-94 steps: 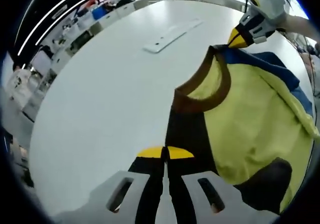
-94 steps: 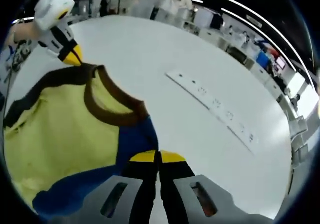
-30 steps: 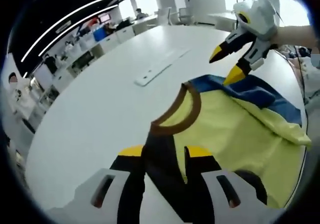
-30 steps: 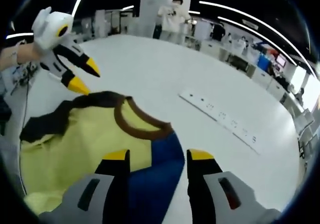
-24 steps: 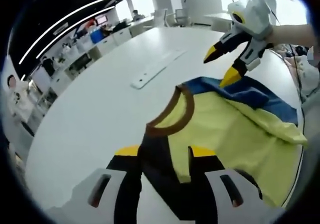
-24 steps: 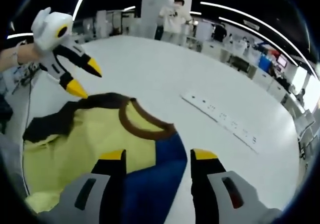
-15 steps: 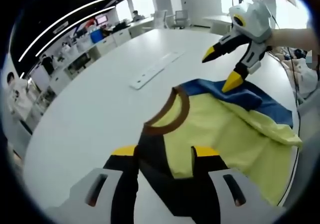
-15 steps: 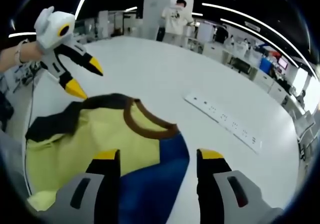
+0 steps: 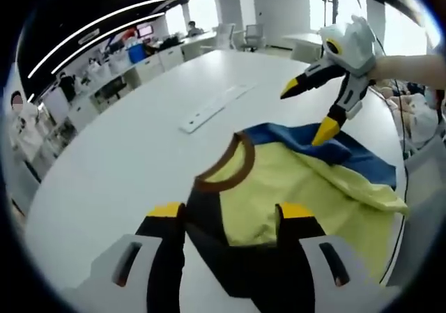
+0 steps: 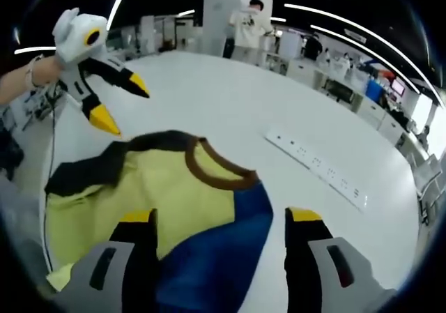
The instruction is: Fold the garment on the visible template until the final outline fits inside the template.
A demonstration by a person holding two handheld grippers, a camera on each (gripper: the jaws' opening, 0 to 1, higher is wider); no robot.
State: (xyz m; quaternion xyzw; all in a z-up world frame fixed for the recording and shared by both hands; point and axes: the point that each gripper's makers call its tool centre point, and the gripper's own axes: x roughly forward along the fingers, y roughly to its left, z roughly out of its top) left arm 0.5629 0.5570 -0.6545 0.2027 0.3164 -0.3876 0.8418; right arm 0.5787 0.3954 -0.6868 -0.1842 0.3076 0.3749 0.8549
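Yellow cloth with a brown collar, one black shoulder and one blue: the garment (image 9: 300,187) lies rumpled at the near edge of the white tabletop (image 9: 118,159), not yet laid flat. We hold both tools above it with nothing gripped. In the left gripper view the left gripper (image 9: 231,212) stands wide, its jaws straddling the black shoulder, and the right gripper (image 9: 313,107) hovers open over the blue side at the far right. In the right gripper view the right gripper's jaws are likewise spread wide over the blue sleeve (image 10: 223,257).

We can make out no template outline; a long white strip (image 10: 317,166) lies well apart on the tabletop. We judge that we are between grasps, early in the fold. Next we should lower each gripper onto a shoulder or sleeve edge, close, then spread the cloth before folding inward.
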